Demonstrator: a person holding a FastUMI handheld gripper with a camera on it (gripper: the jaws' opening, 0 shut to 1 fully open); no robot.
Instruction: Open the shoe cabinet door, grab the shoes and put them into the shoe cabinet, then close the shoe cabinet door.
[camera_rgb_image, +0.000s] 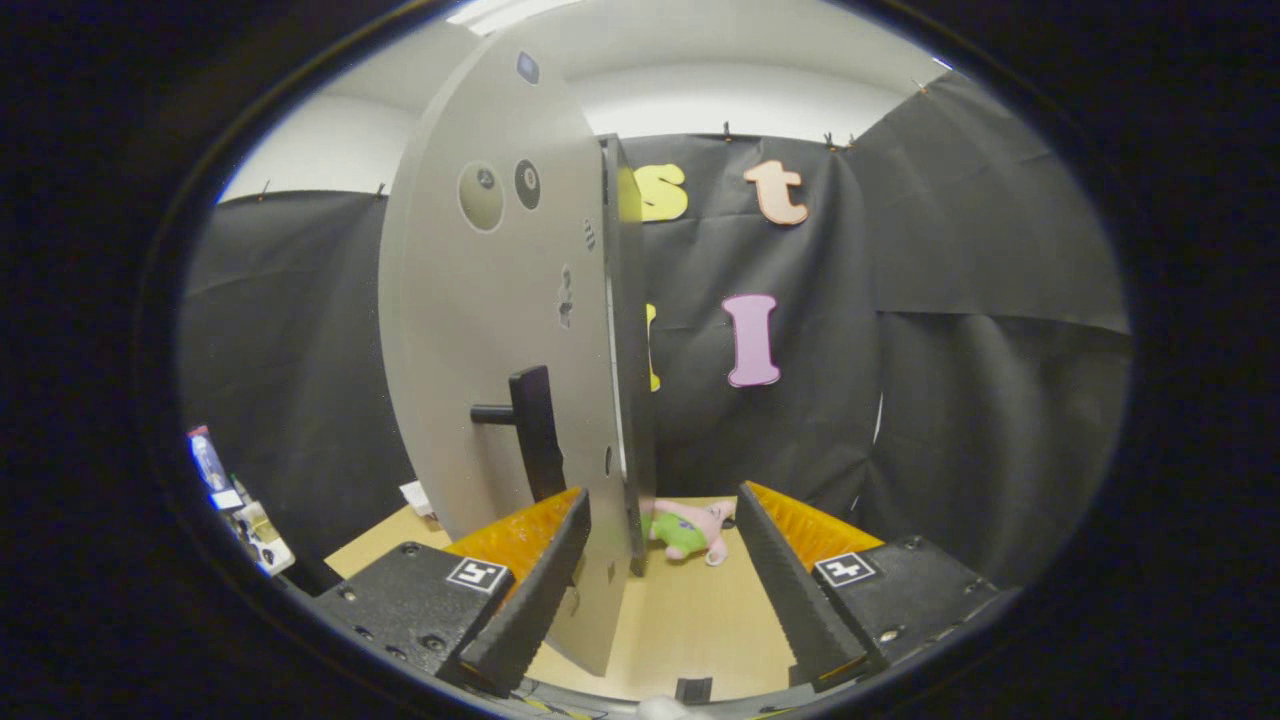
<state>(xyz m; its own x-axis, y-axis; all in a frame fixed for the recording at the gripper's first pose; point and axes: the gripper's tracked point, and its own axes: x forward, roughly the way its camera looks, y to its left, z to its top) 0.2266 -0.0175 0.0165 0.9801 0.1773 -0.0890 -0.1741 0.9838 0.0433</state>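
Observation:
The grey shoe cabinet door (490, 330) stands upright close in front of me, its outer face turned toward the left finger. A black handle (532, 430) sticks out of that face just above the left fingertip. The door's thin free edge (622, 400) and lower corner reach down into the gap between my fingers, close to the left finger (535, 590). My gripper (662, 497) is open wide and neither finger presses on the door. The right finger (790, 590) is well apart from it.
A pink and green plush toy (690, 530) lies on the wooden table (700, 620) just beyond the fingertips, next to the door's edge. Small packets (235, 500) sit far to the left, and a small white item (418, 497) lies behind the door.

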